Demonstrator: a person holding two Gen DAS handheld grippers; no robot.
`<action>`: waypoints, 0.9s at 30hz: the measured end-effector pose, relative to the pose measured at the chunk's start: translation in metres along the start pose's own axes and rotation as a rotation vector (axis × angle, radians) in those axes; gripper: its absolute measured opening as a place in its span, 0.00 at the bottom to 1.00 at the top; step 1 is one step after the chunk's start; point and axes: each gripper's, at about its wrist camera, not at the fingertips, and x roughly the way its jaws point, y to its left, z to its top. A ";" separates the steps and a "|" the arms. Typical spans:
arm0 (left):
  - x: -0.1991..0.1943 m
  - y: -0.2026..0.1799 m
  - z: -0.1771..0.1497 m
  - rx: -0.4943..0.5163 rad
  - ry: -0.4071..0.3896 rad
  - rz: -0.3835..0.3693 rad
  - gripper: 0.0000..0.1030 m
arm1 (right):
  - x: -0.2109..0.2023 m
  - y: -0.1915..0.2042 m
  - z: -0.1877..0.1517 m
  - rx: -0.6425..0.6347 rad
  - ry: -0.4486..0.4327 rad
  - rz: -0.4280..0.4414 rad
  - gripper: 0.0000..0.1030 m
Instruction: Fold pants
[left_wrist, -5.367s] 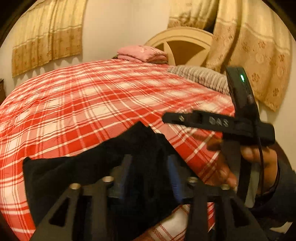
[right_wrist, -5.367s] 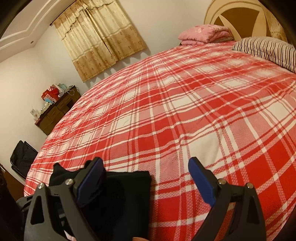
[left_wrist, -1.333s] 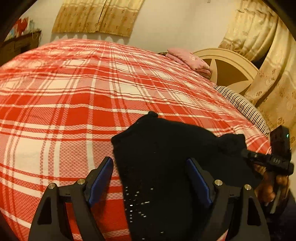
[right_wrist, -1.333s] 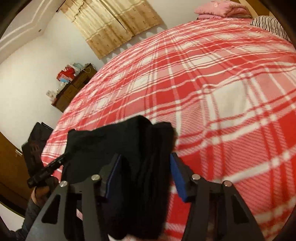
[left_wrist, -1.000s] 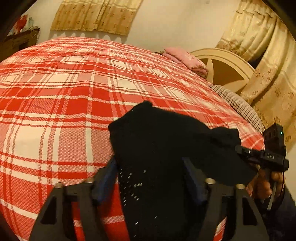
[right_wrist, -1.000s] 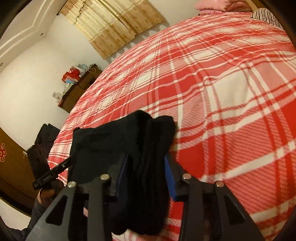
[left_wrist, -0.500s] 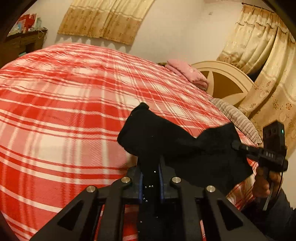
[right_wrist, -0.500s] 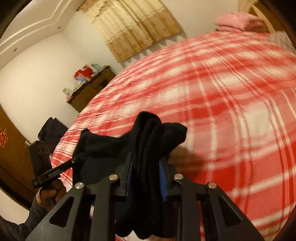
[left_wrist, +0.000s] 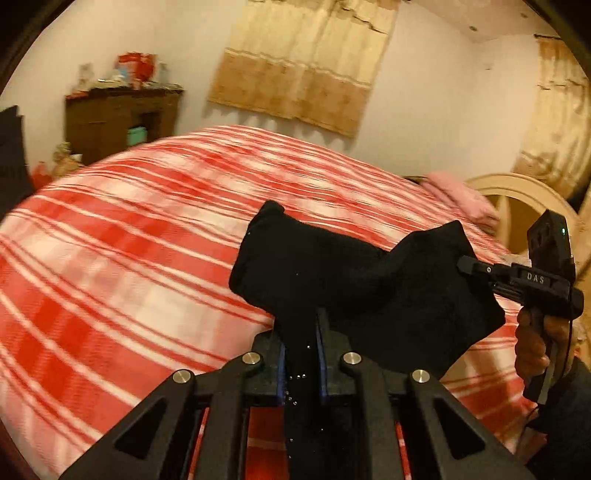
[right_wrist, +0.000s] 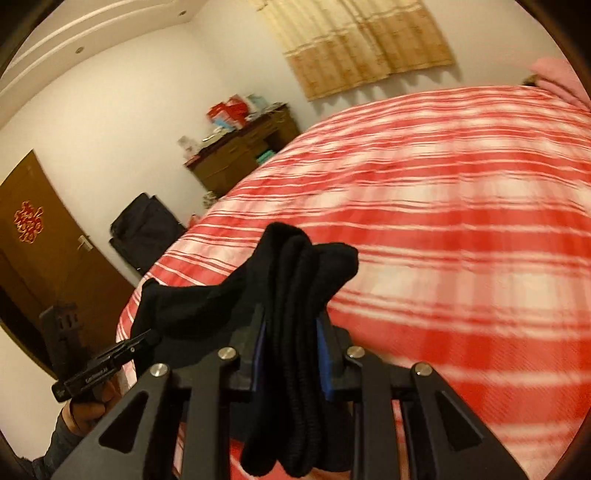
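Black pants (left_wrist: 354, 280), red-and-white plaid bedspread (left_wrist: 129, 258), tan patterned curtain (left_wrist: 306, 74), pink pillow (left_wrist: 461, 199).

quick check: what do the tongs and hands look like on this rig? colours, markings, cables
Both tongs, left and right, are matte black, with triangular cut-out linkages, silver pivot bolts and blue finger pads. Seen from the left wrist camera, the right unit is a black pistol-grip handle marked "DAS" with a green LED and a thin cable. The hand is bare, with a dark sleeve.

The pants (right_wrist: 295, 302) looked like matt black ribbed knit cloth; the bed (left_wrist: 110, 258) wore woven-looking plaid fabric.
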 end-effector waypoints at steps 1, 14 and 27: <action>0.001 0.009 -0.001 -0.011 0.002 0.023 0.12 | 0.011 0.004 0.002 -0.002 0.008 0.008 0.26; 0.038 0.035 -0.036 -0.024 0.013 0.214 0.63 | 0.092 -0.034 -0.009 0.135 0.119 -0.097 0.51; 0.033 0.028 -0.038 -0.046 -0.008 0.275 0.68 | 0.054 0.006 -0.051 -0.063 0.098 -0.210 0.61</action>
